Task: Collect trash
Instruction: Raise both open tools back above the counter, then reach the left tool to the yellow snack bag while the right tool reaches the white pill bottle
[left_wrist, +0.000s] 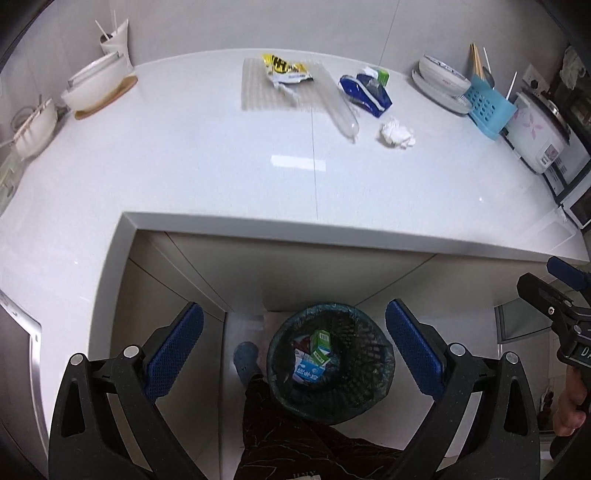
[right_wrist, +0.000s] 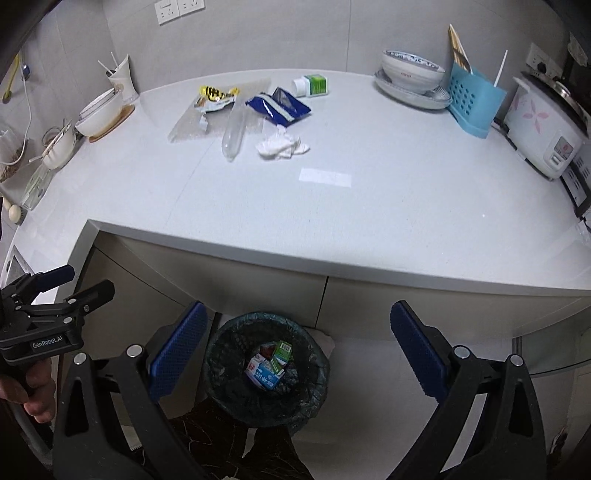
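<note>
Both jaws wide, empty, above bin (left_wrist: 330, 363). Crumpled tissue (right_wrist: 282, 146) toward counter (right_wrist: 332, 221) rear edge: probably light, soft; pinch at bunched middle. Plastic bottle (right_wrist: 234, 134) alongside: likely slippery.

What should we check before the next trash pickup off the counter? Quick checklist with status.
1. Left gripper empty, fingers apart: ok.
2. Right gripper empty, fingers apart: ok.
3. Bin on the floor under the counter edge, mouth unobstructed, cartons already inside, room left: ok.
4. Trash left on counter: tissue, clear bottle, blue wrapper, yellow wrapper, green-label bottle: not ok, still to collect.
5. Tissue, the nearest piece, free of the others: ok.
6. Clear bottle lies across a plastic sheet; whether they are stuck together: cannot tell.
</note>
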